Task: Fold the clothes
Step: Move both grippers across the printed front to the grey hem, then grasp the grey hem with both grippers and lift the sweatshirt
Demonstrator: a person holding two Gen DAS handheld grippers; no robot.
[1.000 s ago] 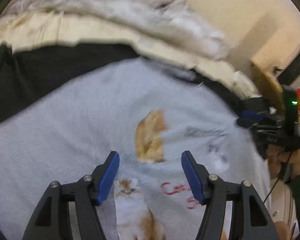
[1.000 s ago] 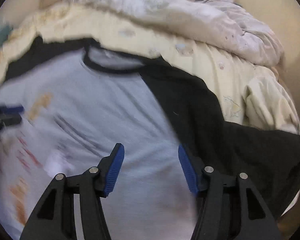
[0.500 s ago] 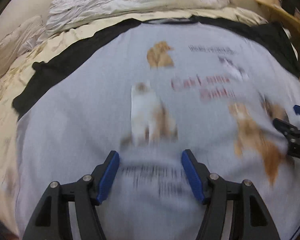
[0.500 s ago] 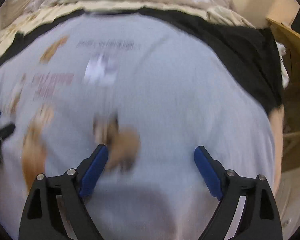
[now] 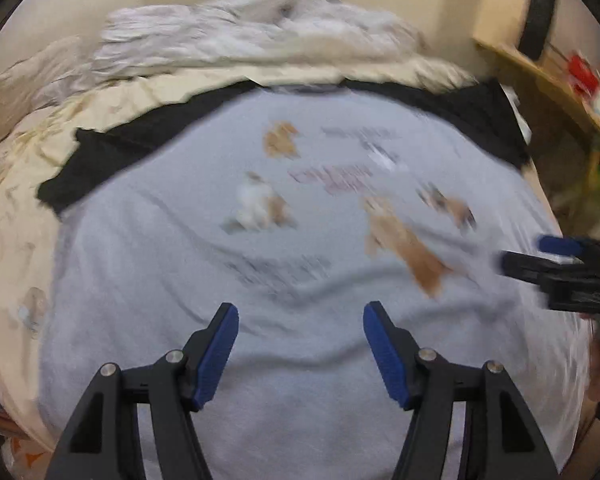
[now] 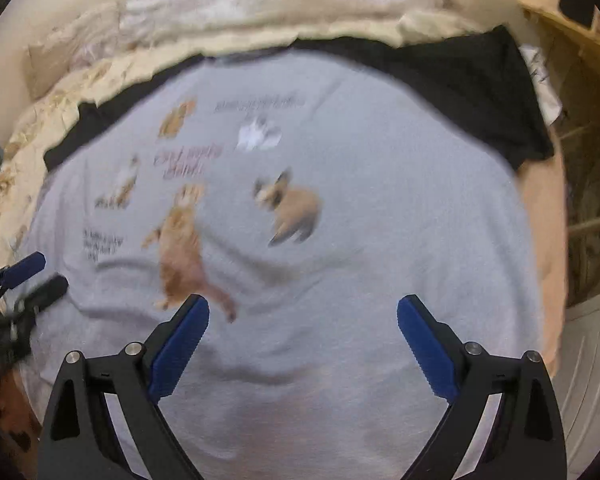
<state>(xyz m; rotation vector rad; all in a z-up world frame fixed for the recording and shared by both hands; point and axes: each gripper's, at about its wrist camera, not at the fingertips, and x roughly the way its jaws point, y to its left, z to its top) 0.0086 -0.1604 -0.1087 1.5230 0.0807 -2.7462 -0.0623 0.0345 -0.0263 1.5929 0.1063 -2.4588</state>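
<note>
The left hand-held gripper (image 5: 300, 354) has matte black, triangular finger frames with cut-out openings, each carrying two round silver screws. Its fingers (image 5: 216, 356) are faced with ribbed blue pads. The right hand-held gripper (image 6: 302, 354) is built alike: black frames, silver screws, blue toothed pads. Seen from the left wrist camera at three o'clock, the right one shows a black body with a blue tip and faint pale lettering, too blurred to read. Below it, at four o'clock, a blurred strip of skin shows.
</note>
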